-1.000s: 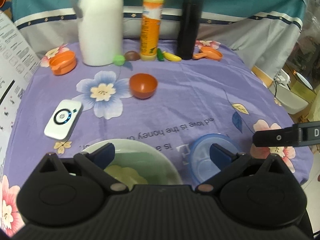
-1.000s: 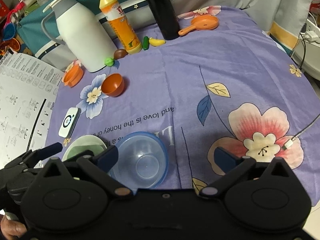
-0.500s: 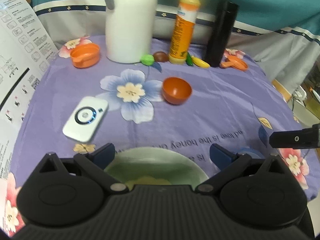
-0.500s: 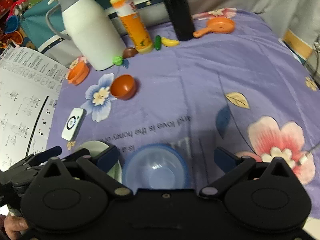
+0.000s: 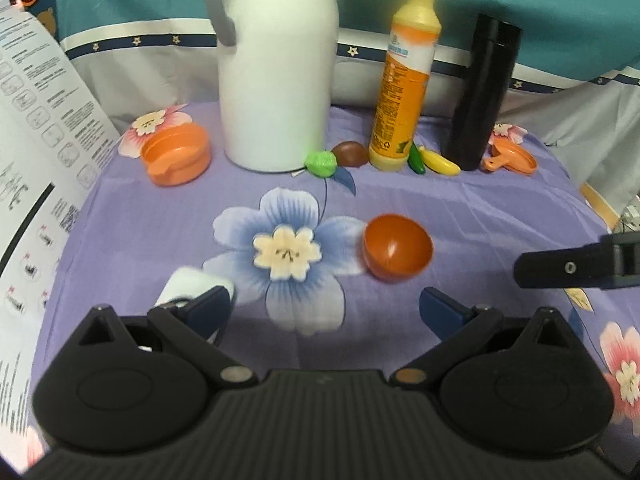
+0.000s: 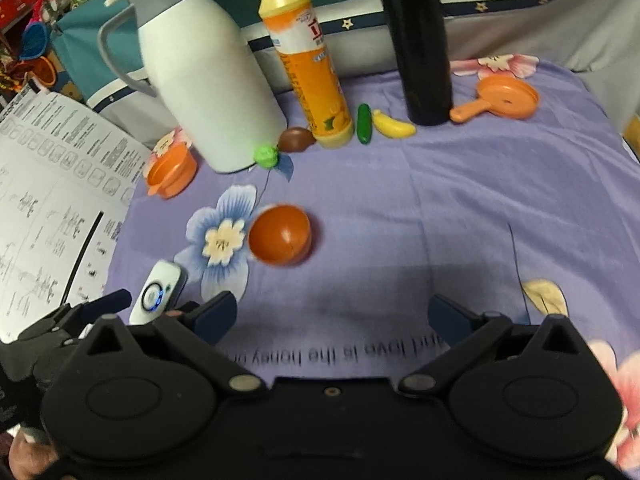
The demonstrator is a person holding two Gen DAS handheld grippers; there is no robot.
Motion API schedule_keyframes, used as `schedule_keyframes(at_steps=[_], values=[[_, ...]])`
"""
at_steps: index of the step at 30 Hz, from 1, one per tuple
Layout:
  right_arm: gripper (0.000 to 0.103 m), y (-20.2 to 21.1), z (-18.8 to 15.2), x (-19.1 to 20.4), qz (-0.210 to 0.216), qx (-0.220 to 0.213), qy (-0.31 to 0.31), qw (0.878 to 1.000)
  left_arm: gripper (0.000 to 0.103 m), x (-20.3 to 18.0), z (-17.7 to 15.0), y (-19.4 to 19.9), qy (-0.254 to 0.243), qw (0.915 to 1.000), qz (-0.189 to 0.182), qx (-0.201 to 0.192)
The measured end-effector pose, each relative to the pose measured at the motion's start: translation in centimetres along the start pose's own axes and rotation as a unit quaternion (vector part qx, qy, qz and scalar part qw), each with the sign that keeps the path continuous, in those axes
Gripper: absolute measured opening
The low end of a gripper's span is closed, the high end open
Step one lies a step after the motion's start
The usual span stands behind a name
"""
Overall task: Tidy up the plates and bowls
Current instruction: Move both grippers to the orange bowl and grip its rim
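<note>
Orange-brown bowl (image 5: 398, 247) lies tilted mid-cloth, ahead of our left gripper (image 5: 326, 307) and right gripper (image 6: 331, 312) — both wide open, empty. We should approach its rim slowly — it may roll.

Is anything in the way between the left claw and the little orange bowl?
No. Only bare purple cloth lies between the open left claw and the orange bowl. The white remote sits off beside its left finger.
</note>
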State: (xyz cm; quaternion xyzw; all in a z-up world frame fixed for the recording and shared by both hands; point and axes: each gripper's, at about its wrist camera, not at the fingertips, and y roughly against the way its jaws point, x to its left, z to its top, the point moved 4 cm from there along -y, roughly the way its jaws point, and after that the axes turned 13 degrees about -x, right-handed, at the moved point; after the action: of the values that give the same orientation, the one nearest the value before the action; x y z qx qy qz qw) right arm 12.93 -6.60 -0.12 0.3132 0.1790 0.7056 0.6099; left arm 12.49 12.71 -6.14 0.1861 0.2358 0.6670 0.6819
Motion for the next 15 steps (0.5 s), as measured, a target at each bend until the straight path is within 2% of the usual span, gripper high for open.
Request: schedule_keyframes(at_steps=[1, 2, 4, 7, 9, 10, 15], values=[[0.103, -0.8, 0.5, 0.0, -0.006, -0.016, -0.008, 1.000, 0.103, -0.1, 0.1, -0.6, -0.001, 1.0000, 0.000, 0.001], [0.103, -1.5, 0.9, 0.0, -0.005, -0.014, -0.013, 1.000, 0.103, -0.2, 0.3, -1.3, -0.003, 1.0000, 0.000, 0.002], [0.092, -2.9, 1.4, -0.2, -0.005, -0.008, -0.028, 1.000, 0.103, -0.5, 0.5, -2.6, -0.007, 1.0000, -0.001, 0.006], [0.083, -5.1, 1.9, -0.5, -0.009, 0.005, -0.042, 0.999, 0.102, -0.9, 0.6, -4.4, -0.010, 0.9999, -0.005, 0.013], [0.076, -6.3, 1.9, -0.7, -0.006, 0.009, -0.050, 0.999, 0.098, -1.2, 0.6, -5.4, -0.014, 0.9997, -0.008, 0.016], [0.067, -6.9, 1.9, -0.7, -0.003, 0.013, -0.055, 0.998, 0.096, -1.4, 0.6, -5.8, -0.016, 0.9997, -0.008, 0.018], [0.051, -8.8, 2.1, -0.4, 0.007, 0.022, -0.053, 0.998, 0.084, -1.8, 0.7, -7.5, -0.010, 0.9994, -0.017, 0.028]])
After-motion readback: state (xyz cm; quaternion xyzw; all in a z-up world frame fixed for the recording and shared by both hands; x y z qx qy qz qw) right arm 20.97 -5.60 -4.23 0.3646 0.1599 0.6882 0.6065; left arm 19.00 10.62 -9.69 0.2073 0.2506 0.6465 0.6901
